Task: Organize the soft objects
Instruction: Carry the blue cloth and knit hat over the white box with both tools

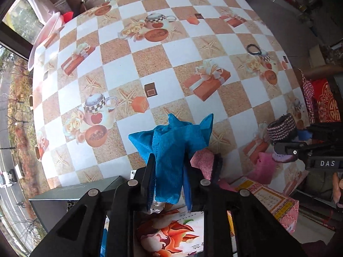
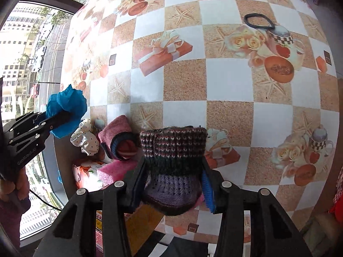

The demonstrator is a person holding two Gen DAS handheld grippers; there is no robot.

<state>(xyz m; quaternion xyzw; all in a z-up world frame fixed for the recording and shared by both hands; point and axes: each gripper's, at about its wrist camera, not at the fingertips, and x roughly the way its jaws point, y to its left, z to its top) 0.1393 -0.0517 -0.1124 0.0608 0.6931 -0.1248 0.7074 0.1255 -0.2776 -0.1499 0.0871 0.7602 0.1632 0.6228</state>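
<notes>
Ahead of both grippers the checkered worktop (image 2: pixel 225 90) lies wide open — only a black hair band (image 2: pixel 259 21) far out. Left gripper (image 1: pixel 169 177) clenched on blue cloth (image 1: pixel 171 145), held above the near edge. Right gripper (image 2: pixel 173 184) clamps the knit sock (image 2: pixel 173 162) — pink towel (image 2: pixel 115 135) and dotted scrunchie (image 2: pixel 85 139) just to its left.

Two close wrist views, shared tablecloth (image 1: pixel 163 49)

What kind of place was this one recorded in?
Probably a home, upstairs: a table under a printed checkered cover, a big window overlooking a street and tower blocks, and household clutter such as a basin at the edge.
</notes>
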